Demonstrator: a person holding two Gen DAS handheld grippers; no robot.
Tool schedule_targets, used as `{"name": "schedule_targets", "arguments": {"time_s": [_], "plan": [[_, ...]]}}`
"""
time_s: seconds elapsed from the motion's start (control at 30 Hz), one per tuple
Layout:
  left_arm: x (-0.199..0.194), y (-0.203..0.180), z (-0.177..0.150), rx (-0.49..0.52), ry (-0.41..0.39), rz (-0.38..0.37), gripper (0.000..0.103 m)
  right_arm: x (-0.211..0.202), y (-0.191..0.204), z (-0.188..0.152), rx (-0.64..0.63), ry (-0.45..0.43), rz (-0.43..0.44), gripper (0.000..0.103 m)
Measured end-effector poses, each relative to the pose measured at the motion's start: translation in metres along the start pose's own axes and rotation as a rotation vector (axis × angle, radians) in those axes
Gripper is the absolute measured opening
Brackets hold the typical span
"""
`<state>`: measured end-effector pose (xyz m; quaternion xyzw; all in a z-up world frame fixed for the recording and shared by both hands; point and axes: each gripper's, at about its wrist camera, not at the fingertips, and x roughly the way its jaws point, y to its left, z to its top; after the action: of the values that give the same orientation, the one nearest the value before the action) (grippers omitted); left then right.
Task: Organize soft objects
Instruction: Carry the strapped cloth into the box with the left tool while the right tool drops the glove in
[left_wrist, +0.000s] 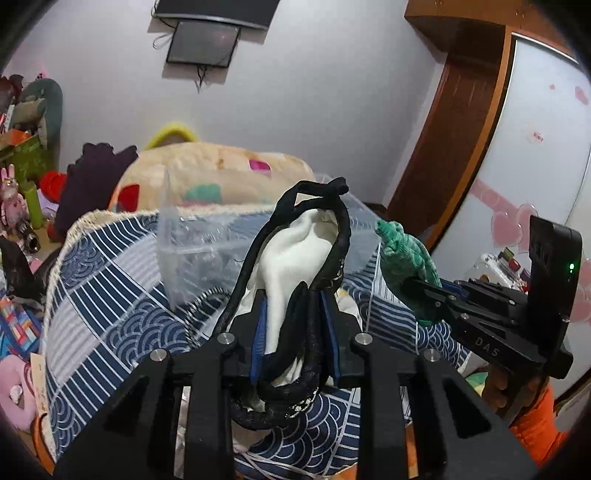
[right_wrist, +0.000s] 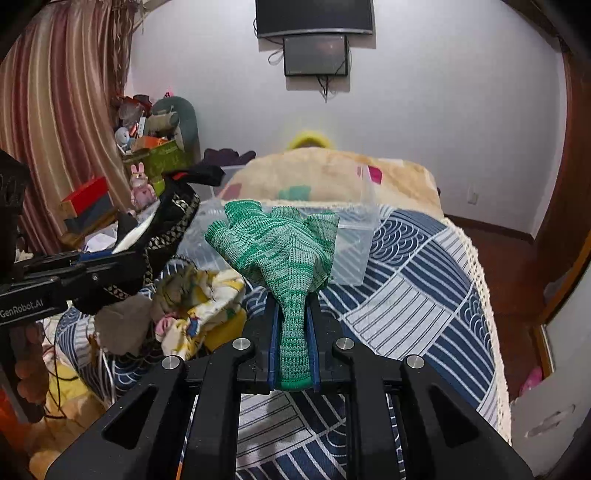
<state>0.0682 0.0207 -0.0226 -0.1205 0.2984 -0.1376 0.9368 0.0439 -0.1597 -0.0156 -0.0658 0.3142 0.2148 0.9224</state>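
A bed (right_wrist: 424, 295) fills the middle of both views, covered by a blue and white bedspread (left_wrist: 110, 295) with wave and stripe patches and a cream fringe. A clear plastic storage bin (right_wrist: 354, 236) sits on the bedspread, at twelve o'clock from both cameras. Behind it lies a folded cream blanket (right_wrist: 332, 177) with coloured patches. On the white wall above hang a dark monitor (right_wrist: 316, 55) and a larger screen over it. At nine o'clock in the right wrist view, striped curtains (right_wrist: 55, 110) hang beside a cluttered heap of toys and boxes (right_wrist: 155, 147). A wooden wardrobe with a white sliding door (left_wrist: 535, 147) stands at two o'clock in the left wrist view.

The left hand-held gripper (left_wrist: 293, 314) is raised above the bed, its blue-padded fingers clamped on a white cloth pouch with black braided trim (left_wrist: 295, 251), which sticks up between them in front of the bin. The right hand-held gripper (right_wrist: 293, 332) is pinched tight on the cuff of a green knitted glove (right_wrist: 280, 247), whose fingers fan out above the pads, just before the bin. A pile of yellow patterned fabric (right_wrist: 199, 295) lies on the bed at nine o'clock of the glove.
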Motion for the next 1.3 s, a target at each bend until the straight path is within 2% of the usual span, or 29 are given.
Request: {"name": "schedule_targets", "arguments": {"time_s": [0.33,0.6,0.9,1.3], "plan": [[-0.016,0.001,0.033,0.019,-0.092,0.067,0.027,-0.008,0.004,0.023,-0.004,-0.076,-0.002,0.012],[-0.005,0.014,0.063,0.015,-0.137,0.11,0.027,-0.008,0.012,0.049,-0.013,-0.141,0.004,0.012],[0.029,0.029,0.078,-0.014,-0.101,0.142,0.027,0.011,0.02,0.073,0.016,-0.176,0.029,0.012],[0.077,0.041,0.079,0.004,-0.02,0.201,0.027,0.066,0.036,0.086,-0.01,-0.089,0.027,0.012]]}}
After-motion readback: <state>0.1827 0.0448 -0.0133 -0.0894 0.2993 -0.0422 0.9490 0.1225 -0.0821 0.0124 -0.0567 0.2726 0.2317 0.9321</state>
